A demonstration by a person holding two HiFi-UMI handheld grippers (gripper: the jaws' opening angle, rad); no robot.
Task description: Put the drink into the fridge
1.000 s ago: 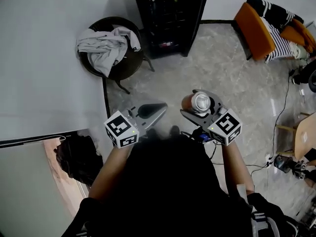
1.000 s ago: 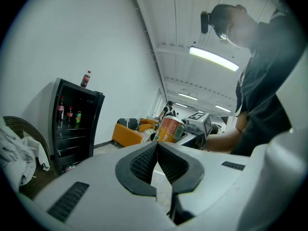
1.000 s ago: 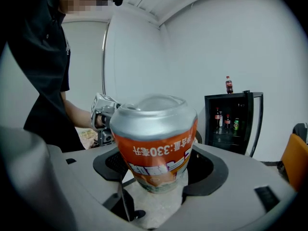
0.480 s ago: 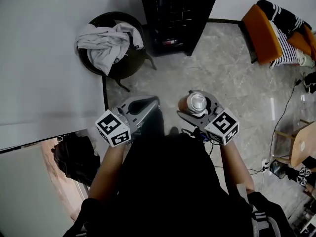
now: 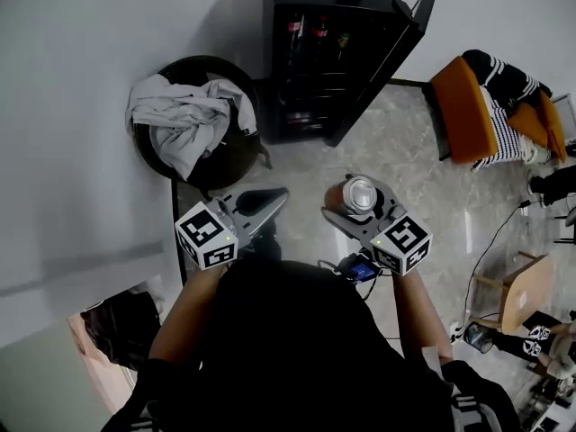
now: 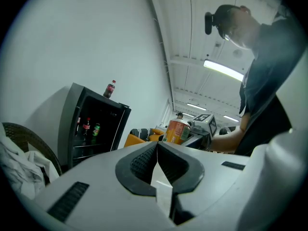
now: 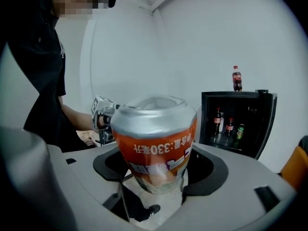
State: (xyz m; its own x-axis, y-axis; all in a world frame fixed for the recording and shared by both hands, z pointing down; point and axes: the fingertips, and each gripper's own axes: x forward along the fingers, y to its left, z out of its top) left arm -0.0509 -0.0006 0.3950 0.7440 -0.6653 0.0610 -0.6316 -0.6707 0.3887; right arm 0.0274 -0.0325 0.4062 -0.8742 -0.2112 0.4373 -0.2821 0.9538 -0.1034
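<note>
An orange drink can [image 5: 354,194] with a silver top sits between the jaws of my right gripper [image 5: 358,202], which is shut on it; close up the drink can [image 7: 156,143] fills the middle of the right gripper view. My left gripper [image 5: 263,202] is shut with nothing in it, its black pads meeting in the left gripper view [image 6: 156,163]. A small black fridge [image 5: 337,57] stands ahead with its door [image 5: 409,21] swung open to the right and bottles on its shelves. The fridge [image 7: 238,121] also shows at right in the right gripper view, a cola bottle [image 7: 236,78] on top.
A round dark wicker chair [image 5: 200,120] heaped with grey clothes stands left of the fridge. An orange sofa [image 5: 477,106] with a striped cloth is at right. Cables [image 5: 490,241] run over the marble floor, and a wooden stool [image 5: 522,291] is at lower right.
The fridge and chair sit lower and larger in the head view than before, with the fridge's top and open door now showing. Both grippers keep their pose; the can stays held.
</note>
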